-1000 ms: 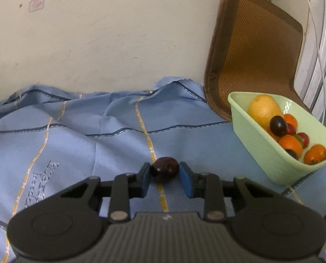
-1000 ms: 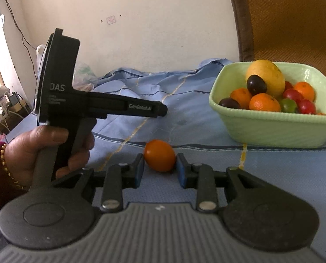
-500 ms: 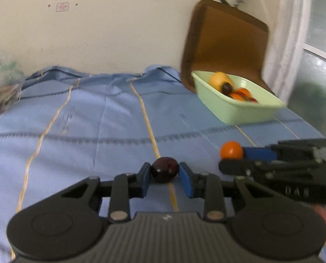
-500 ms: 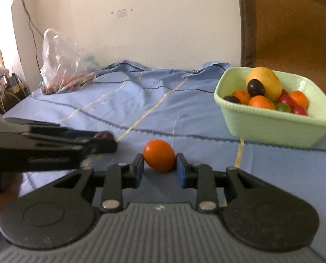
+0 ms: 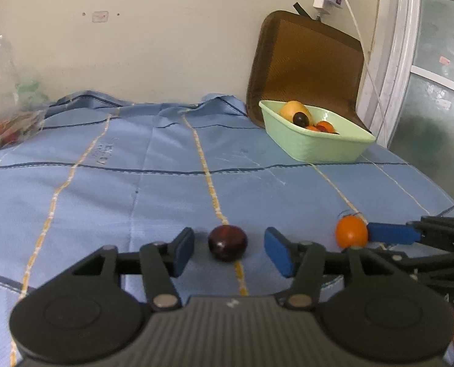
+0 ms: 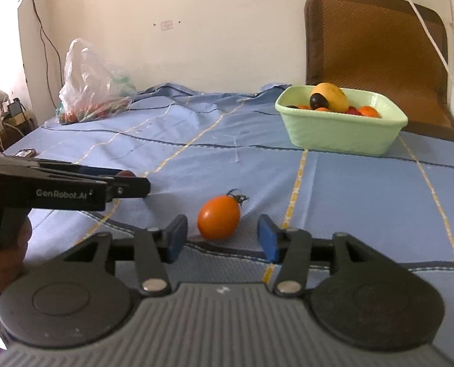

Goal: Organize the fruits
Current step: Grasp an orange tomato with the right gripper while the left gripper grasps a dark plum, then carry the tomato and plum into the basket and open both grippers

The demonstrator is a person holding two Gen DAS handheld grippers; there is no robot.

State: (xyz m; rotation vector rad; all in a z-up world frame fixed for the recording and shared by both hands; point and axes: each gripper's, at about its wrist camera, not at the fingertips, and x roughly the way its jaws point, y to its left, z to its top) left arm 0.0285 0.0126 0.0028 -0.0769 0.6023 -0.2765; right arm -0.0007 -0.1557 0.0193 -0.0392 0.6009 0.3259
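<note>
resting on the cloth (image 5: pixel 166 183) now, dark plum (image 5: pixel 227 243) and orange tomato (image 6: pixel 218 221), both hand-held grippers released

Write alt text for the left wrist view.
The open left gripper frames a small dark red round fruit resting untouched on a blue striped cloth. To its right, the right gripper's blue fingers flank a small orange fruit; a pale green plastic tub of fruit sits behind.

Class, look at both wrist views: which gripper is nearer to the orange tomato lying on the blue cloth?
Right. The right gripper stands open around the orange tomato, a finger on each side. The left gripper sits further to the left, open around the dark plum.
</note>
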